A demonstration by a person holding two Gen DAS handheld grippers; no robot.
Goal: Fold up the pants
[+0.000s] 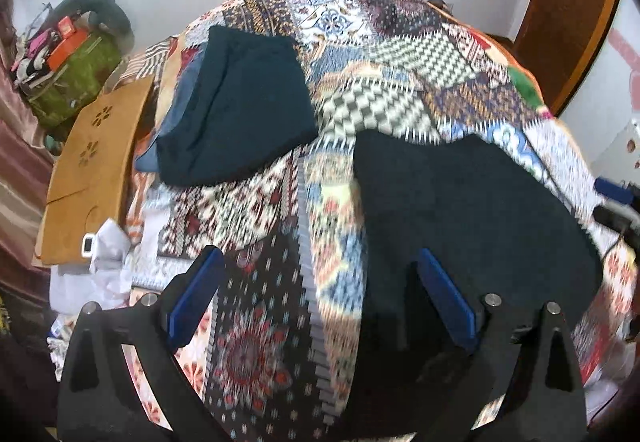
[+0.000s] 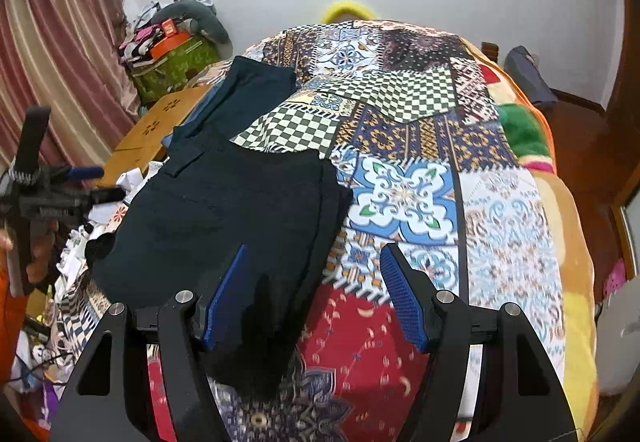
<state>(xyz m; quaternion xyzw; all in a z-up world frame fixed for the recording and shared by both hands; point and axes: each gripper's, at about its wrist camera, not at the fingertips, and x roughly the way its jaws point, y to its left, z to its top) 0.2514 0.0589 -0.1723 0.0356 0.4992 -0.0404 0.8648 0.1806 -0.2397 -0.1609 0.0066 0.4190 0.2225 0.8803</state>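
Lying flat on patchwork bedspread [image 2: 404, 186]: dark pants [image 2: 224, 210].

place: home bedroom | cues: patchwork bedspread [image 2: 420, 146], curtain [image 2: 60, 22], cluttered green bag [image 2: 176, 62]

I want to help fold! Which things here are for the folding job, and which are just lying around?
For the job: dark pants, patchwork bedspread they lie on, left gripper and right gripper, both open.

Just lying around: folded dark clothes, wooden lap table, green bag, pink curtain.
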